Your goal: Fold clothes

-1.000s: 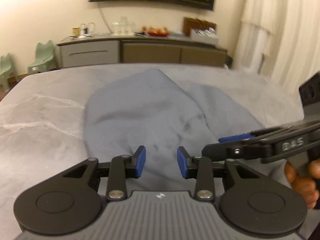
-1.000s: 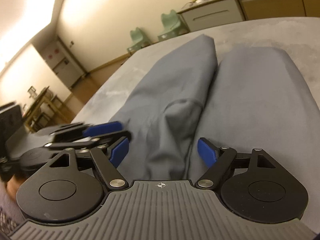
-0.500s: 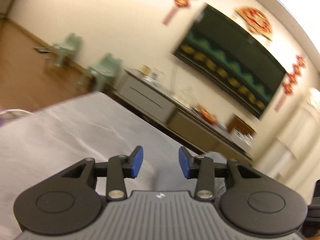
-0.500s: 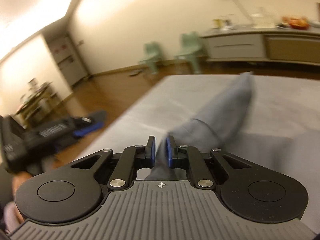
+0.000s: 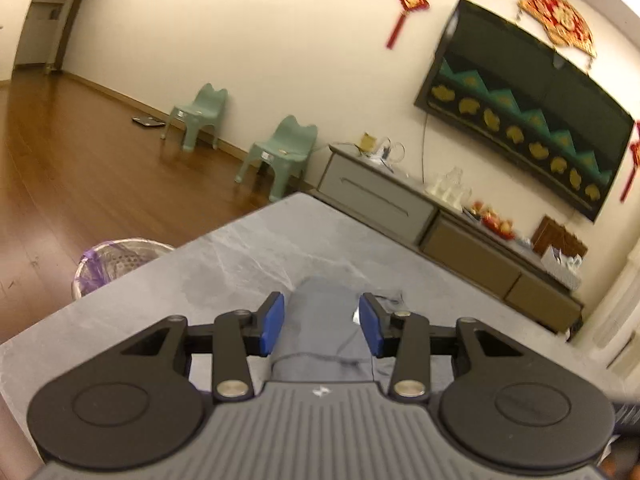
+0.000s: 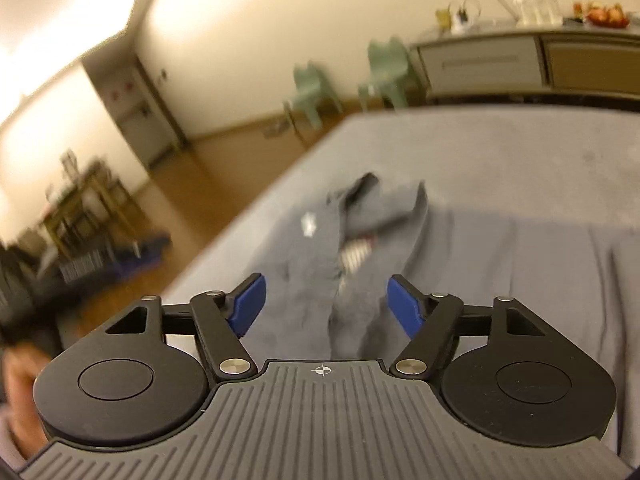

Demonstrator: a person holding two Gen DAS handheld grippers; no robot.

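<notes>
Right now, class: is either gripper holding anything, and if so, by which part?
Nothing is held. The left gripper and the right gripper both stand open, pads apart, over the grey garment lying on the table.

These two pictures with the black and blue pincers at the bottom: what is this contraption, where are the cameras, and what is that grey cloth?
There is no robot here. A person holds a hand tool in each hand, and each tool has a wide-angle camera looking forward along its two blue-tipped fingers. That is why the pincers fill the bottom of each picture.

One picture comes from the left tool, the other from the right tool. Both tools are open and hold nothing at this moment.

Under them is a grey table. On it lies a blue-grey garment, rumpled, with a small white label showing; the person is folding it. Part of it lies between the left tool's fingers, ungripped.

Behind are two small green chairs, a long sideboard and a dark wall picture. The right view is blurred.
</notes>
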